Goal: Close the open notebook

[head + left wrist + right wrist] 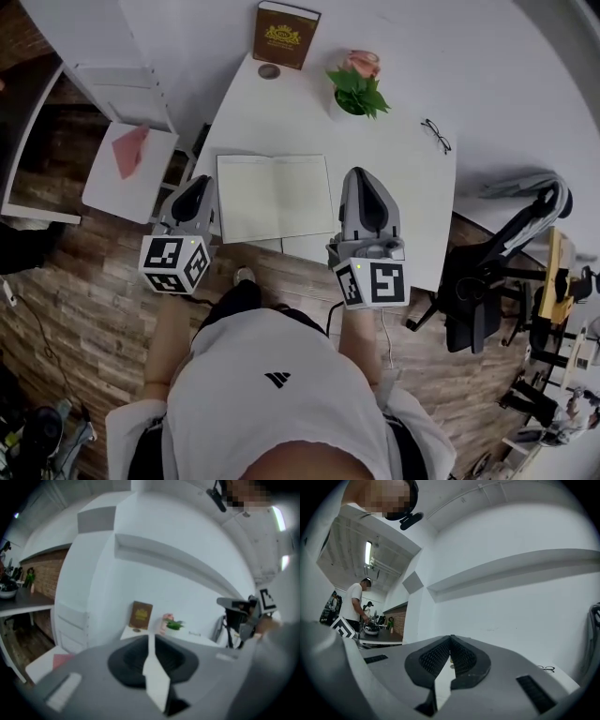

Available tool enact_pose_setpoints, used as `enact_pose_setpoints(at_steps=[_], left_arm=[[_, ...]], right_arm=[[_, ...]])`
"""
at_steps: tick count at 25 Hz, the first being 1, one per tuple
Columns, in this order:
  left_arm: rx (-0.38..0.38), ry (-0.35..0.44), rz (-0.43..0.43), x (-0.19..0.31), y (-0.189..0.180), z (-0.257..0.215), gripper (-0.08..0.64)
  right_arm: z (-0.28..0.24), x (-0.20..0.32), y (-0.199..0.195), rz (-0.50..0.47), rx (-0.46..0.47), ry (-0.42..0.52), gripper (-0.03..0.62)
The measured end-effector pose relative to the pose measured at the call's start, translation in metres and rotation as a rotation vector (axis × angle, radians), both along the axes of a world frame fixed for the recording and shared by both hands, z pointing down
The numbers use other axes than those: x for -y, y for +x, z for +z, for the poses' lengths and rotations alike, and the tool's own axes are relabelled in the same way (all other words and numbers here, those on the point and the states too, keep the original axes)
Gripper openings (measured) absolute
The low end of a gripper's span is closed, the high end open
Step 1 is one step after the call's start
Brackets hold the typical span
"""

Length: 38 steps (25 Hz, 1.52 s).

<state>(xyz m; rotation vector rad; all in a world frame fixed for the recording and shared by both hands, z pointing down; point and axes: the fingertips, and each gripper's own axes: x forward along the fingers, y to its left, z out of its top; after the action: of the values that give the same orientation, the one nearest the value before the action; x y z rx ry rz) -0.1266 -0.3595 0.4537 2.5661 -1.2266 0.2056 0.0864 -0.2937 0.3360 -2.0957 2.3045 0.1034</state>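
Observation:
The open notebook (277,197) lies flat on the white table (394,159), both cream pages up, near the front edge. My left gripper (200,184) hovers just off the notebook's left edge, at the table's left side. Its jaws stand a narrow slit apart with nothing between them (150,637). My right gripper (361,174) sits close beside the notebook's right edge, over the table. Its jaws meet at the tips, empty (450,638). Neither gripper view shows the notebook; the jaws hide it.
At the table's back stand a brown book (286,35) against the wall, a small round object (269,71) and a potted plant (357,90). Glasses (436,136) lie at the right. A low white side table with a red sheet (129,150) is left; an office chair (497,272) is right.

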Motion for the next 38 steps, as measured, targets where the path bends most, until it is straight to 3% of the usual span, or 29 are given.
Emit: enact_pose_setpoints(at_steps=[4, 10, 21, 24, 28, 31, 35, 38], left_arm=[[0.018, -0.136, 0.043, 0.002, 0.003, 0.043, 0.106], [-0.018, -0.316, 0.051, 0.004, 0.0, 0.092, 0.182], [-0.05, -0.531, 0.101, -0.012, 0.006, 0.145, 0.212], [-0.051, -0.561, 0.139, -0.019, 0.012, 0.15, 0.204], [-0.057, -0.552, 0.157, -0.021, 0.015, 0.147, 0.094], [-0.066, -0.521, 0.18, -0.021, 0.018, 0.136, 0.072], [-0.14, -0.528, 0.218, -0.022, 0.03, 0.114, 0.043], [-0.122, -0.48, 0.252, -0.022, 0.042, 0.099, 0.035]], right_arm=[[0.009, 0.003, 0.003, 0.031, 0.0, -0.026, -0.002], [0.017, 0.008, 0.005, 0.066, -0.004, -0.052, -0.002], [0.032, 0.009, -0.004, 0.082, -0.002, -0.088, -0.002], [0.034, 0.008, -0.004, 0.09, -0.005, -0.094, -0.002], [0.035, 0.007, -0.003, 0.096, -0.008, -0.096, -0.002], [0.034, 0.008, -0.003, 0.097, -0.011, -0.095, -0.002], [0.032, 0.007, 0.0, 0.1, -0.016, -0.092, -0.002], [0.032, 0.004, 0.004, 0.107, -0.016, -0.089, -0.003]])
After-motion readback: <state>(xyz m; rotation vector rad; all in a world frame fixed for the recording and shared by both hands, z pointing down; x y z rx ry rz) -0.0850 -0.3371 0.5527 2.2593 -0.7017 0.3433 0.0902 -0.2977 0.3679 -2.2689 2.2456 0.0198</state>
